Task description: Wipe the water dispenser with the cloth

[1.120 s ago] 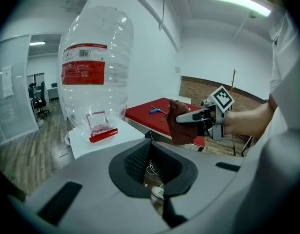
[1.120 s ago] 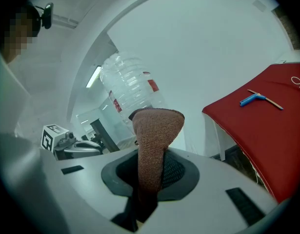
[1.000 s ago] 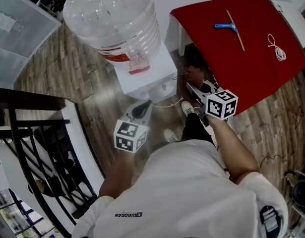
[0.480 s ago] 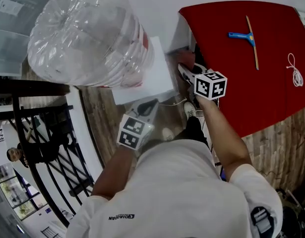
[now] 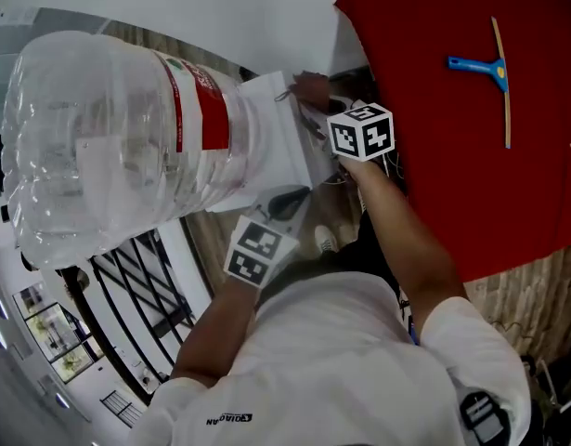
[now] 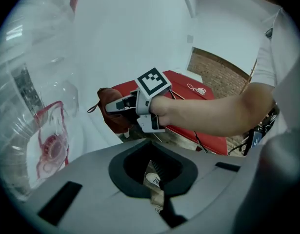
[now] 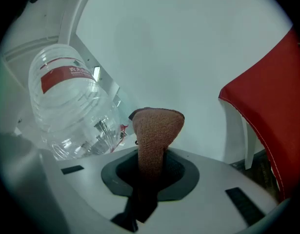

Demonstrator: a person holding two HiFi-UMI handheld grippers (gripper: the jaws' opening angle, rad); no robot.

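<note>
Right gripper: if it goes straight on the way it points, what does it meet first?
Probably the water dispenser, its white body: the cloth held in the right gripper leads, close by its top edge. Contact can't be confirmed.

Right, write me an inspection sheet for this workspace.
Surface: red table, carrying two loose items.
Job's things: white water dispenser with a clear bottle on top; brown cloth up at the dispenser's top edge.
Clutter: blue and wooden squeegee lying on the table.
Tools: right tool shut on the cloth; left tool shut with nothing in it, held lower beside the dispenser.
Cables: looped white cord on the table.
Surroundings: wood floor, black railing, white wall.
</note>
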